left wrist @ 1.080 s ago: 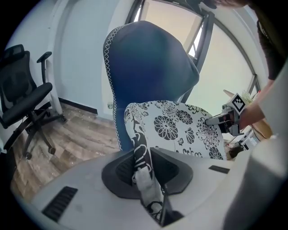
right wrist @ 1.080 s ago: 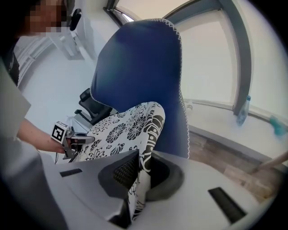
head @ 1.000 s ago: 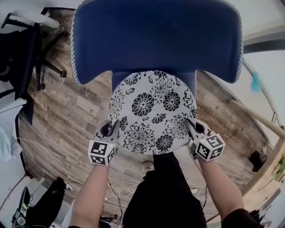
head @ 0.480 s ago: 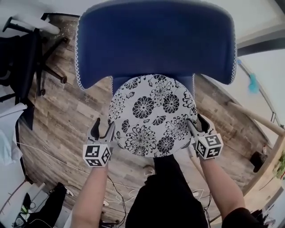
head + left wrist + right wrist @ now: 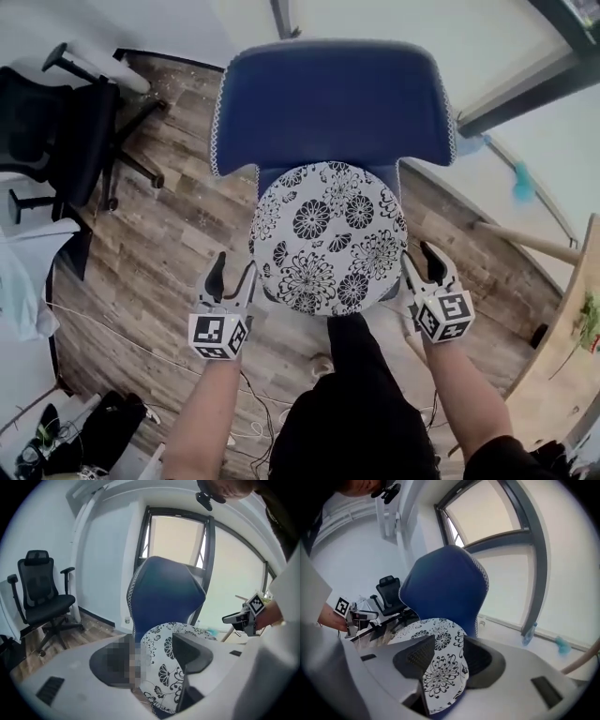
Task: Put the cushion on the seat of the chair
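My left gripper [image 5: 234, 268] and right gripper [image 5: 419, 261] both gape empty. Between them, the round white black-flowered cushion [image 5: 326, 239] lies on the blue fabric chair [image 5: 333, 103]. A weathered wooden plank floor [image 5: 178, 225] is beneath, and a black office chair [image 5: 56, 131] is beyond my left claw.

1. The blue chair's backrest [image 5: 333, 108] is rising behind the cushion [image 5: 328, 239], closing off the far side.
2. Nothing is standing over the cushion, so the way down from above is lying open.
3. Bare wooden floor [image 5: 178, 234] is giving the left hand-held gripper [image 5: 234, 264], jaws apart, free room beside the seat.
4. A black office chair [image 5: 66, 122] is standing well apart at far left.
5. The right hand-held gripper [image 5: 419, 258], jaws apart, is working in a narrower strip, with a wooden pole [image 5: 525, 241] and a desk [image 5: 567, 352] bounding it.
6. The person's legs [image 5: 361, 394] are filling the near side.
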`<act>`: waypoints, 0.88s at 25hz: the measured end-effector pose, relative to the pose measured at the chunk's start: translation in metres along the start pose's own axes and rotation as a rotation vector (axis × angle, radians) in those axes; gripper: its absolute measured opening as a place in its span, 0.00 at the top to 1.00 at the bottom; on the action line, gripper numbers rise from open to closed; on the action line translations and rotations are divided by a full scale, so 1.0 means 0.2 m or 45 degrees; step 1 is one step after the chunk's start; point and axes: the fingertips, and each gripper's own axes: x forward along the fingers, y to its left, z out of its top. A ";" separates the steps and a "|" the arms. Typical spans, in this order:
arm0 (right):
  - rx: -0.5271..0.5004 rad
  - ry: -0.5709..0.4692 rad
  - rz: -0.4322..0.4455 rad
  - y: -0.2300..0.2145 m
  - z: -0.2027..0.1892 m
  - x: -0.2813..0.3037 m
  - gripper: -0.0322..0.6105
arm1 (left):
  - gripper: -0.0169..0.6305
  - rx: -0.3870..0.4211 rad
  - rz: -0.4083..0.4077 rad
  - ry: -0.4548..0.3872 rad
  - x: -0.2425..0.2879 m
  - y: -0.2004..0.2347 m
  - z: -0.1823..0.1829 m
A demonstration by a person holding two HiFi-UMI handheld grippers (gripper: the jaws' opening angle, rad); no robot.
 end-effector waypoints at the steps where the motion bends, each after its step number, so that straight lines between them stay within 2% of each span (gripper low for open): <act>1: 0.037 0.004 0.089 -0.07 -0.10 0.38 0.63 | 0.57 0.017 0.067 0.037 0.23 0.14 -0.10; 3: 0.073 0.011 0.225 -0.19 -0.22 0.90 0.63 | 0.57 0.067 0.125 0.099 0.62 0.28 -0.25; 5: 0.055 -0.008 0.274 -0.23 -0.21 0.99 0.63 | 0.57 0.142 0.086 0.114 0.74 0.25 -0.26; 9: 0.080 -0.126 0.372 -0.12 -0.04 0.72 0.67 | 0.57 0.227 0.036 0.060 0.53 0.09 -0.06; 12: 0.048 -0.201 0.439 -0.05 0.09 0.55 0.75 | 0.57 0.208 0.059 -0.005 0.36 0.03 0.10; 16: 0.027 -0.261 0.452 -0.01 0.27 0.36 0.80 | 0.57 0.200 0.082 -0.067 0.16 -0.06 0.29; 22: 0.088 -0.406 0.499 0.05 0.50 0.07 0.86 | 0.57 0.219 0.096 -0.127 -0.11 -0.23 0.42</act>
